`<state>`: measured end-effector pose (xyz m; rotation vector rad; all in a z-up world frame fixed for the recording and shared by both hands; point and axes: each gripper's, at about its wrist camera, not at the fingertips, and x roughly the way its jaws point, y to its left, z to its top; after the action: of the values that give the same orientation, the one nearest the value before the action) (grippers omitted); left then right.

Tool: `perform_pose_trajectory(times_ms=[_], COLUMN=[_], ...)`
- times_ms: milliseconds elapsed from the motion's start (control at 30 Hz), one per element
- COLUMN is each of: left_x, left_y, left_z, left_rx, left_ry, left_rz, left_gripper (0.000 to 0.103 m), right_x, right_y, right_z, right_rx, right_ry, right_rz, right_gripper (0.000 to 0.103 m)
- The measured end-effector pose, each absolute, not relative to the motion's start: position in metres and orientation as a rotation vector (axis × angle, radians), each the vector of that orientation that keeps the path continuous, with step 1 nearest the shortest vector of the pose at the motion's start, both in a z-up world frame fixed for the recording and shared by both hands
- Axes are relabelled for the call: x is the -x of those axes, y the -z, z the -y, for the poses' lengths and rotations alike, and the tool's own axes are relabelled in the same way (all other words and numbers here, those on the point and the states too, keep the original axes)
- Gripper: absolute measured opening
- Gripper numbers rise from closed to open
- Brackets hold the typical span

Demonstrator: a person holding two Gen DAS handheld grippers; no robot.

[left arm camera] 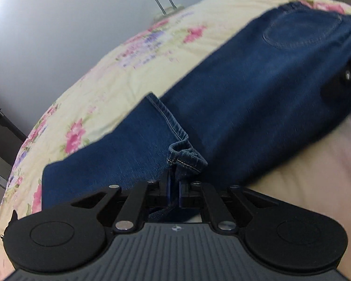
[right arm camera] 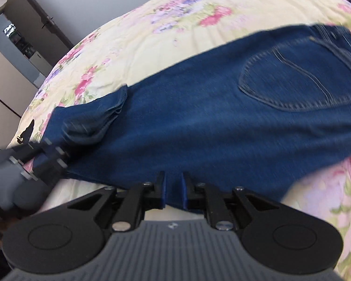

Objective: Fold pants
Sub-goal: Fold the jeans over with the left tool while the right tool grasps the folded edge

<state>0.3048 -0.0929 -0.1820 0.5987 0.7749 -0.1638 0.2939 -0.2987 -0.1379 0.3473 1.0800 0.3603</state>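
1. The left gripper [left arm camera: 174, 185] has its jaws drawn narrow on the hem of a pair of dark blue denim pants [left arm camera: 257, 89]. The stitched cuff [left arm camera: 186, 158] bunches just above the blue pads at the lower middle of the left wrist view.
2. The right gripper [right arm camera: 173, 188] stands at the lower middle of its own view with a narrow gap between the fingers. Blue denim fills that gap, and the near edge of the pants seems to be pinched there, though blur leaves the hold less certain.
3. The likeliest slip is at the left gripper. Only a small roll of hem sits between the pads, so a quick pull could probably tug it free and drop the leg short of the fold.
4. If the right gripper's hold is as loose as it looks, the layers could slide apart and the fold would come out skewed.
5. The pants lie across a pale yellow quilted bedspread with pink and purple flowers [right arm camera: 133, 53]. They run from the lower left of the right wrist view up to the upper right, where the back pocket [right arm camera: 299, 79] and waistband show.
6. The leg end is doubled over onto the thigh part, its hem lying as a slanted stitched line. The denim looks thick, mostly flat and only lightly wrinkled.
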Motion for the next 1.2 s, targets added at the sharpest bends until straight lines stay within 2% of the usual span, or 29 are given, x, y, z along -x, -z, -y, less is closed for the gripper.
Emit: perform_pose_trajectory(times_ms=[100,167,233,333,367,400,633,700,833,900,1200], left_x=[-0.307,-0.316,-0.321,-0.318,-0.314,-0.310,-0.309,-0.312,-0.316,-0.320,-0.323], left_y=[0.174,0.164,0.156,0.144,0.137,0.131,0.120,0.127,0.141,0.143,0.149], left_z=[0.078,0.061,0.043,0.024,0.018,0.012,-0.033,-0.043,-0.061,-0.066,-0.081], left_rx=[-0.472,-0.315,-0.179,-0.031,0.008,0.037,0.150,0.165,0.209,0.219,0.354], left_ry=[0.203,0.258,0.320,0.411,0.429,0.420,0.082,0.015,-0.050,-0.066,-0.055], left_rz=[-0.830,-0.889,-0.921,-0.925,-0.908,-0.883,-0.772,-0.754,-0.746,-0.736,-0.699], left_gripper=[0.014,0.027,0.035,0.050,0.052,0.052,0.053,0.053,0.053,0.053,0.053], right_x=[-0.287,-0.287,-0.291,-0.301,-0.305,-0.309,-0.344,-0.353,-0.375,-0.383,-0.400], right_y=[0.141,0.142,0.141,0.135,0.134,0.134,0.146,0.155,0.181,0.192,0.225], right_z=[0.309,0.311,0.309,0.298,0.295,0.290,0.246,0.236,0.218,0.211,0.201], right_rx=[-0.389,-0.419,-0.451,-0.504,-0.527,-0.550,-0.660,-0.710,-0.787,-0.758,-0.821], right_ry=[-0.379,-0.392,-0.418,-0.476,-0.497,-0.515,-0.608,-0.612,-0.582,-0.558,-0.570], right_rz=[-1.065,-1.055,-1.044,-1.018,-1.017,-1.023,-1.111,-1.147,-1.227,-1.258,-1.305], right_gripper=[0.011,0.012,0.014,0.029,0.038,0.043,0.051,0.064,0.062,0.056,0.057])
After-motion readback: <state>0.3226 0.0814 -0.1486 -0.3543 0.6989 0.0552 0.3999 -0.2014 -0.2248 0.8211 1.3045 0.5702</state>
